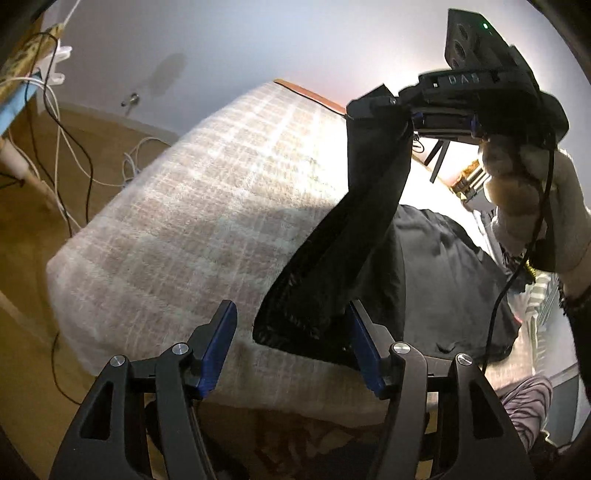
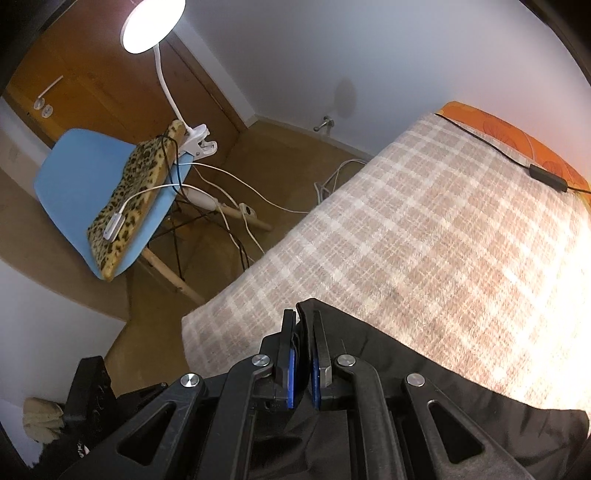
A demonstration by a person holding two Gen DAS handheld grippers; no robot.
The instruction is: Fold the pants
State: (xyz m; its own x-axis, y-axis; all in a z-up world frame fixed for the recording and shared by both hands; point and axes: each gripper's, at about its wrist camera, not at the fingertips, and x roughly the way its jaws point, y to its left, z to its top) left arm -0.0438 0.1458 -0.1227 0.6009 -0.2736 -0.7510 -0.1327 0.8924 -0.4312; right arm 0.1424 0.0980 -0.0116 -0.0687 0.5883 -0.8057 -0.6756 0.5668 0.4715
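Black pants (image 1: 373, 221) lie partly on a bed covered by a plaid blanket (image 1: 177, 206). My right gripper (image 1: 373, 105), held by a gloved hand (image 1: 532, 206), is shut on one edge and lifts a strip of the fabric above the bed. In the right wrist view that gripper (image 2: 303, 320) pinches a fold of the pants (image 2: 443, 391) between its blue pads. My left gripper (image 1: 291, 314) stands open low at the bed's near edge. The hanging hem drops between its fingers, and the pads do not press on it.
A blue chair (image 2: 62, 173) with a leopard cushion and a clip-on lamp (image 2: 153, 26) stands on the floor to the left, with several cables (image 2: 236, 184) around it. A black cable (image 2: 517, 162) runs along the bed's far side. Striped clothes (image 1: 541, 295) lie at the right.
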